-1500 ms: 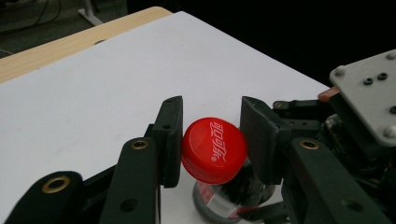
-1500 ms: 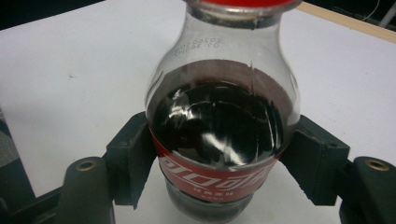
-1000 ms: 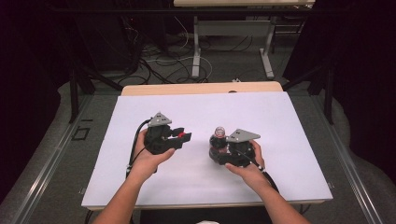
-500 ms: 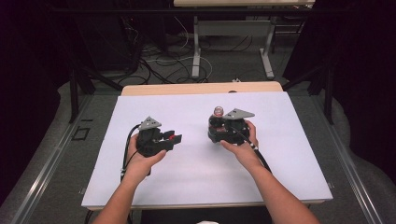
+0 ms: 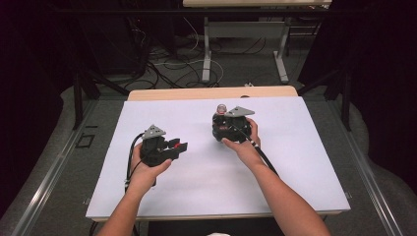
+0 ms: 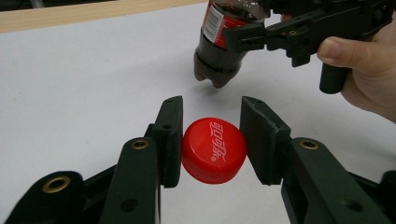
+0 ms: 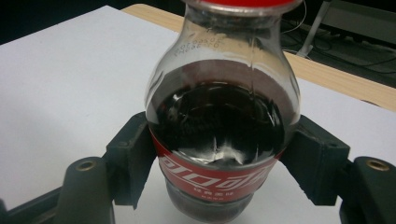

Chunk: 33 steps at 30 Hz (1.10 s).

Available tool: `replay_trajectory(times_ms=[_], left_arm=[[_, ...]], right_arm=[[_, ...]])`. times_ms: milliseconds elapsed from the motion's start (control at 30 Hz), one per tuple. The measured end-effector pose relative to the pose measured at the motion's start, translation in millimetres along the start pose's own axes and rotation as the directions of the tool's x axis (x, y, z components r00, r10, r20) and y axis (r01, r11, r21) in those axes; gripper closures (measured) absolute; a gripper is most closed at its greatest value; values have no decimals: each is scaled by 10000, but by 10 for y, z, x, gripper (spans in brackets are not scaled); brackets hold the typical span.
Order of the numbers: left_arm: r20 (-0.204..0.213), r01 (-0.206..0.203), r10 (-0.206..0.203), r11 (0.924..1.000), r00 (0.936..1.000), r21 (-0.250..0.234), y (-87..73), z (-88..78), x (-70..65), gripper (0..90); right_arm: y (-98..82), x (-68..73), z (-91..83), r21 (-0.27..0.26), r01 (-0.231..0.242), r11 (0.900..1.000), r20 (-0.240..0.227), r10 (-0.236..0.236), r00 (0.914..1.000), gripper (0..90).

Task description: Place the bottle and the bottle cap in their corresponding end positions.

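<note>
My left gripper [image 6: 212, 140] is shut on a red bottle cap [image 6: 214, 150], with printing on its top, held just above the white table sheet [image 6: 70, 93]. In the high view this gripper [image 5: 178, 146] is left of centre, with the cap [image 5: 183, 146] at its tips. My right gripper [image 7: 219, 158] is shut on a small cola bottle [image 7: 219, 126], gripping the red label around its body. The bottle holds dark liquid and stands about upright. In the high view the right gripper [image 5: 221, 129] is near the table's middle, with the bottle's open neck [image 5: 222, 107] above it. In the left gripper view the bottle [image 6: 219, 42] hangs a little off the sheet.
A white sheet [image 5: 295, 162] covers the table, with a bare wooden strip [image 5: 196, 93] along the far edge. Black cables trail from both grippers toward the person. Beyond the table are a dark floor with loose cables [image 5: 172, 64] and another table's legs [image 5: 206, 49].
The right gripper has carried the bottle away from the person, toward the far middle of the table. The left gripper with the cap has shifted slightly left and lower.
</note>
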<state>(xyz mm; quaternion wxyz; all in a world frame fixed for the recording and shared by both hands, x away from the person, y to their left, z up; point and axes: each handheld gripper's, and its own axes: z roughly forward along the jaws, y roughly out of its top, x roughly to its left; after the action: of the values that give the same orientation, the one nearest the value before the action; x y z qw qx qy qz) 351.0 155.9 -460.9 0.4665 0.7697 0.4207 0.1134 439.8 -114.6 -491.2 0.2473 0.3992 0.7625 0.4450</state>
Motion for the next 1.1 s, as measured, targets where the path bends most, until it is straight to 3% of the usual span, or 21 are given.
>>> replay_trajectory(times_ms=[267, 733, 867, 1100], left_arm=[[63, 96, -96, 9999, 9999, 37, -16, 17, 11, 610], [57, 99, -100, 9998, 9999, 174, -48, 52, 10, 610], [64, 133, -135, 9997, 9999, 210, -69, 104, -2, 610], [219, 16, -24, 9993, 9998, 376, -107, 260, -96, 610]], right_arm=[[-27, 100, 176, 196, 126, 9997, 110, -128, 9999, 300], [-175, 159, 277, 168, -332, 9993, 285, 327, 9991, 294], [-218, 143, 281, -157, -359, 9992, 172, 361, 9992, 288], [-244, 132, 291, 67, -382, 9992, 128, 381, 9992, 216]])
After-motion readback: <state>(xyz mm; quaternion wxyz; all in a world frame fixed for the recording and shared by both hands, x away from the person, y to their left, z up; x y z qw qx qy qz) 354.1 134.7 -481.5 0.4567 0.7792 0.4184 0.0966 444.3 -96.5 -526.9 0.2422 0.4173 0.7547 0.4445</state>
